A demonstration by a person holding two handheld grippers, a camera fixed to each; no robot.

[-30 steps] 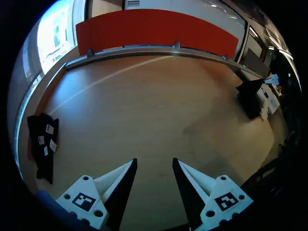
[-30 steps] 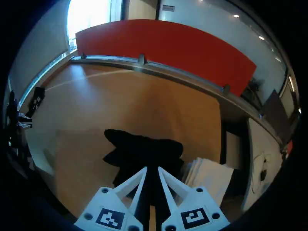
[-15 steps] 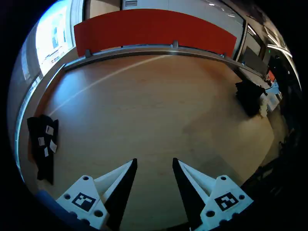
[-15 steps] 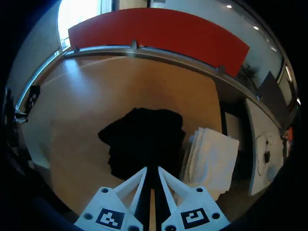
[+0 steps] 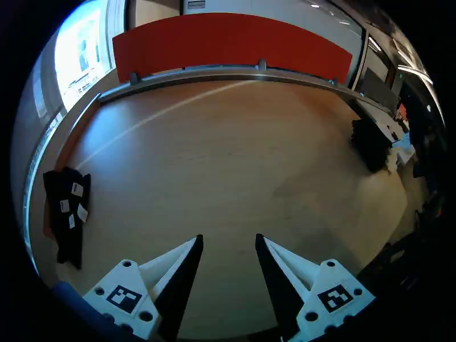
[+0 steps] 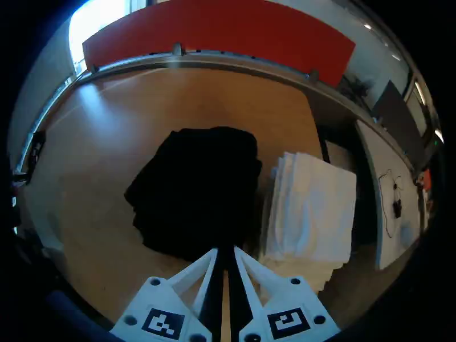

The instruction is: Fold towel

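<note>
Daylight from blown-out window [image 5: 80,54] upper left; pale glare streak across wooden tabletop [image 5: 228,154]. Soft shadows lower right. Strong fisheye bending at edges. Underexposed, featureless black towel stack [image 6: 196,188].

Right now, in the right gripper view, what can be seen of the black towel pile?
The black towel pile is soft dark cloth, folded, layered edges showing on its left side. It lies flat on the wooden table, beside a white towel stack on its right, about touching. The right gripper, nearly closed, appears to pinch its near edge.
</note>
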